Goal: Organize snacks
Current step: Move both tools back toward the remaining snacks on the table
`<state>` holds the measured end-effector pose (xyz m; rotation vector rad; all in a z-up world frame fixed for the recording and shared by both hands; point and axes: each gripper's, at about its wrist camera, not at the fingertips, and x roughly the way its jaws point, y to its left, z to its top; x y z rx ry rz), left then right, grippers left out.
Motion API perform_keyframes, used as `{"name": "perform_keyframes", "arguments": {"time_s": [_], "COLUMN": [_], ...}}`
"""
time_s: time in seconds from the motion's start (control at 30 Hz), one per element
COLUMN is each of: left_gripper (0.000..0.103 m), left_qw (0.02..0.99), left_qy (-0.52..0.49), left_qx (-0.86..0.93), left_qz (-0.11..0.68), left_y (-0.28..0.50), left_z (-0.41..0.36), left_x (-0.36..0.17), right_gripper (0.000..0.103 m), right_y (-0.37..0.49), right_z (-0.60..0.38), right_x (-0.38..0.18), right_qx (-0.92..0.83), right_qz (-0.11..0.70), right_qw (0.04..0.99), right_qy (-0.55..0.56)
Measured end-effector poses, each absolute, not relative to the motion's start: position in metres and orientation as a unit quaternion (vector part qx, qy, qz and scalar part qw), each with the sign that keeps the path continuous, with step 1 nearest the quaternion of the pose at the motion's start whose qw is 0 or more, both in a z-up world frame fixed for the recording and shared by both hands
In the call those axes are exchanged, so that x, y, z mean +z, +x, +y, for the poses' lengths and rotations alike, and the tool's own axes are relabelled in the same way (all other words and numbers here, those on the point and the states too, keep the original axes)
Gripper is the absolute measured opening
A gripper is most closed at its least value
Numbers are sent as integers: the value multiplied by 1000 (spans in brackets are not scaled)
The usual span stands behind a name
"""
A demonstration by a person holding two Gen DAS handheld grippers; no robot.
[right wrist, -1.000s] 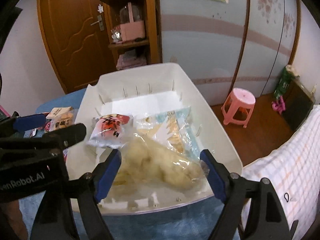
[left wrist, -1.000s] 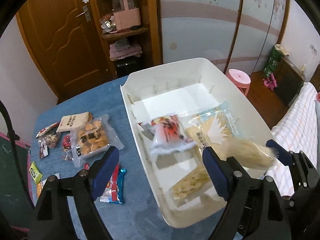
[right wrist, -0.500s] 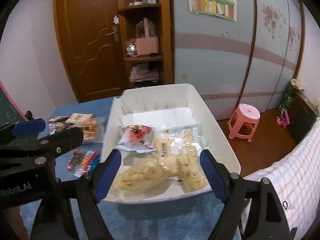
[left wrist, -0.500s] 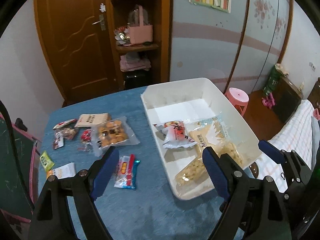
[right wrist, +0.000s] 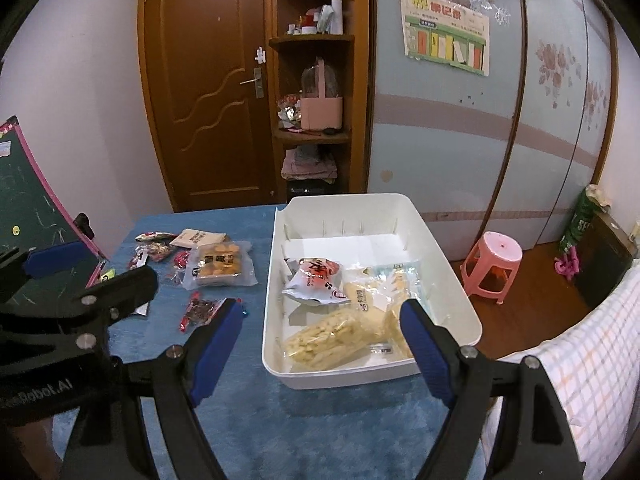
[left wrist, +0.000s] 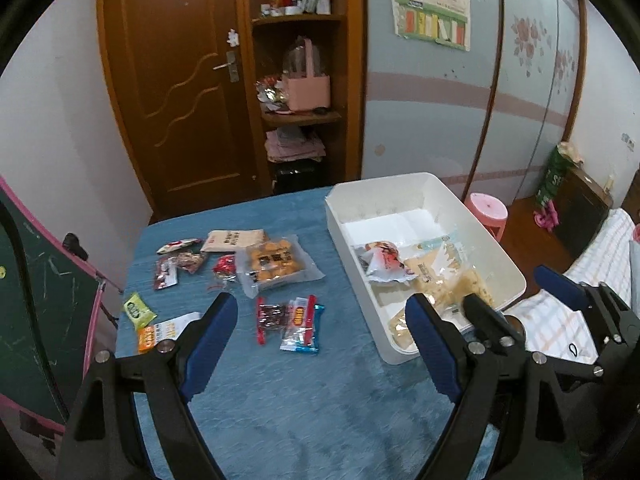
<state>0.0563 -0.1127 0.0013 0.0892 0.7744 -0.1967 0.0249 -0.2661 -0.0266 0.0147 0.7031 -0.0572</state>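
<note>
Both claws have pulled back and up from the white bin (right wrist: 440,264) since a second ago: then the right claw (right wrist: 320,344) hung close over a pale puffed-snack bag (right wrist: 340,338), which now lies loose in the near end of the bin, at lower centre of the right view. Beside it rest a red-and-white pouch (right wrist: 316,280) and a clear pale-blue packet (right wrist: 384,284). Both claws are spread wide and carry nothing.

The snacks left to sort lie on the blue surface (left wrist: 304,408), left of the bin. In the left view, the left claw (left wrist: 320,344) frames the nearest ones: a dark red packet (left wrist: 272,316) and a red-and-blue wrapper (left wrist: 302,326), touching each other, just above the gap between the blue pads and slightly left of centre. Both lie with their long axes running away from the camera, roughly in line with the claw's reach, so the jaws would close across the narrow width. Further up the frame sits a clear bag of golden biscuits (left wrist: 276,266), with smaller wrappers at mid-left.

The left claw is the nearer; from the right view these packets sit at centre left, beyond its left pad, with the left claw in between. The next pick probably falls to the left.
</note>
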Motion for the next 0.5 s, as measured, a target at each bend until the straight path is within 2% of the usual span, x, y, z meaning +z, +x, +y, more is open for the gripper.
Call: {"name": "perform_keyframes", "arguments": {"time_s": [0.5], "left_gripper": [85], "left_qw": [936], "left_qy": [29], "left_qx": [1], "left_qz": [351], "left_y": [37], "left_z": [-27], "left_x": [17], "right_gripper": [82], "right_y": [13], "right_z": [-240], "right_x": [8], "right_qx": [-13], "right_qz": [314], "right_qw": [949], "right_qy": [25]}}
